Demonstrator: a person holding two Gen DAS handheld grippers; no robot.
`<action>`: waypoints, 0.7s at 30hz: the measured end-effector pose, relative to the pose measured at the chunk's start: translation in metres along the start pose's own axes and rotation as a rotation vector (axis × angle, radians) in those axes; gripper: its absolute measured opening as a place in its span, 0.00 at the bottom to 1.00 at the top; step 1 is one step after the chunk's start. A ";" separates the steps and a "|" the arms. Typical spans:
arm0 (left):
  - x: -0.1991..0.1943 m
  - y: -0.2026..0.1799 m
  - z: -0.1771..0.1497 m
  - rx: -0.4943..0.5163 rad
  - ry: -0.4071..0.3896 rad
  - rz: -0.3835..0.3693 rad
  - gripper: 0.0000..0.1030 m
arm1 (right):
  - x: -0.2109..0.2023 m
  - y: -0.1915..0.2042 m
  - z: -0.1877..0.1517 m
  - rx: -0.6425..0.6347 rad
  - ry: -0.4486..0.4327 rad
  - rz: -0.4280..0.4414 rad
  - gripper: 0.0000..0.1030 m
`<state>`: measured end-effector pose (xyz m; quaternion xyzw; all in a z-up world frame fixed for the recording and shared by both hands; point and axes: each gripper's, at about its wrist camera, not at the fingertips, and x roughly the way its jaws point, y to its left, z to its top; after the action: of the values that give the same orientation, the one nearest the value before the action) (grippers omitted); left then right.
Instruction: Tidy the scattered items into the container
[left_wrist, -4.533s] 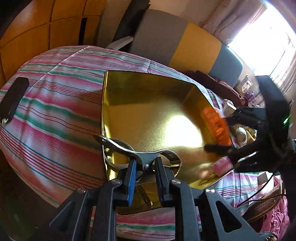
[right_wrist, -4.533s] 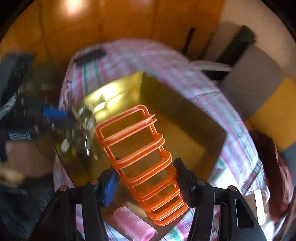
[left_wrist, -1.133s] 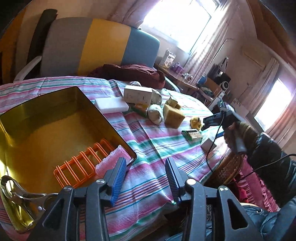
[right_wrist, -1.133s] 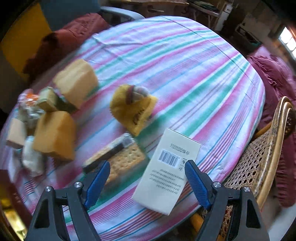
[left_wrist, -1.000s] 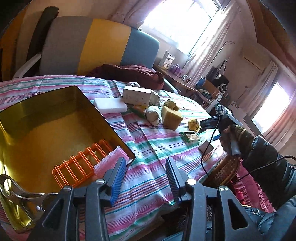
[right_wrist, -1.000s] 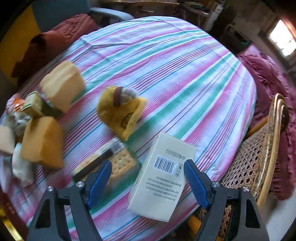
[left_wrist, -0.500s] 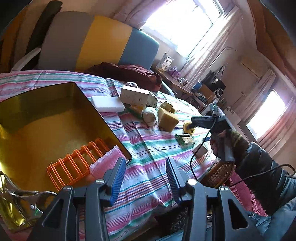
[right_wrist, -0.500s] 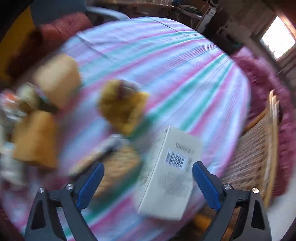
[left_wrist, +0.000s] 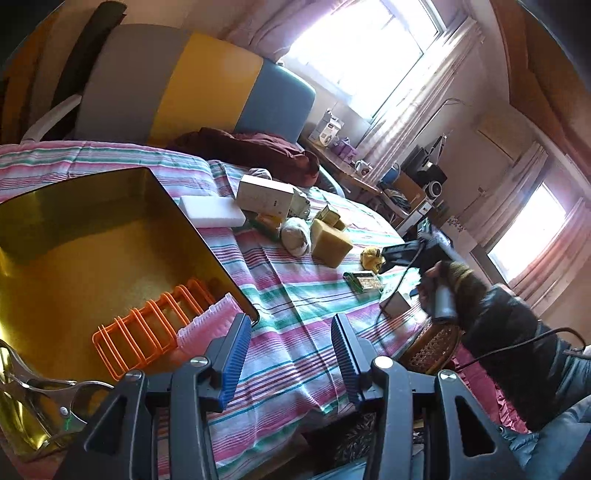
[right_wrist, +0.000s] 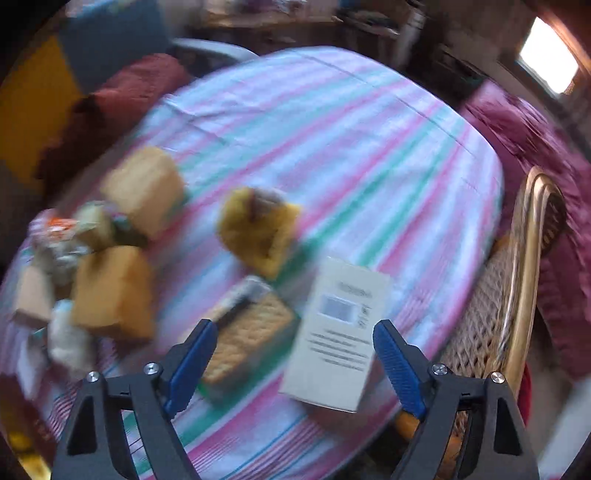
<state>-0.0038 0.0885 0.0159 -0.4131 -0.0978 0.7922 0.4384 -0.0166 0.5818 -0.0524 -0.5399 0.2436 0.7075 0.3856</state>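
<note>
Since a sec ago the right gripper (right_wrist: 291, 354) has shifted over the white box (right_wrist: 338, 334), jaws closing in a bit but wide, nothing pinched. Left gripper (left_wrist: 288, 354) half open, empty, by the gold tin (left_wrist: 207, 254). Box lies near the table edge w/ the cracker pack (right_wrist: 243, 341) just beside it; centre over the box alone, drop square, then squeeze.

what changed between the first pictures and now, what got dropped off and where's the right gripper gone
The orange rack left the right gripper and now lies in the gold tin beside the pink brush. The left gripper let go of the metal tongs, now at the tin's near edge. The right gripper moved over the white box; its jaws have just been closing, nothing pressed between them. The tin stayed put.
</note>
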 end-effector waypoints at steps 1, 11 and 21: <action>-0.001 0.000 0.000 -0.002 -0.003 0.001 0.44 | 0.007 -0.001 0.000 0.029 0.019 -0.007 0.86; 0.007 -0.003 0.000 0.013 0.020 0.031 0.44 | -0.003 0.009 -0.009 -0.092 -0.058 0.024 0.62; 0.027 -0.027 0.006 0.103 0.059 0.027 0.44 | -0.013 -0.021 0.006 -0.149 0.148 0.086 0.70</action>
<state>0.0009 0.1267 0.0189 -0.4144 -0.0384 0.7895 0.4511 -0.0015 0.5949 -0.0372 -0.6067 0.2411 0.6979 0.2945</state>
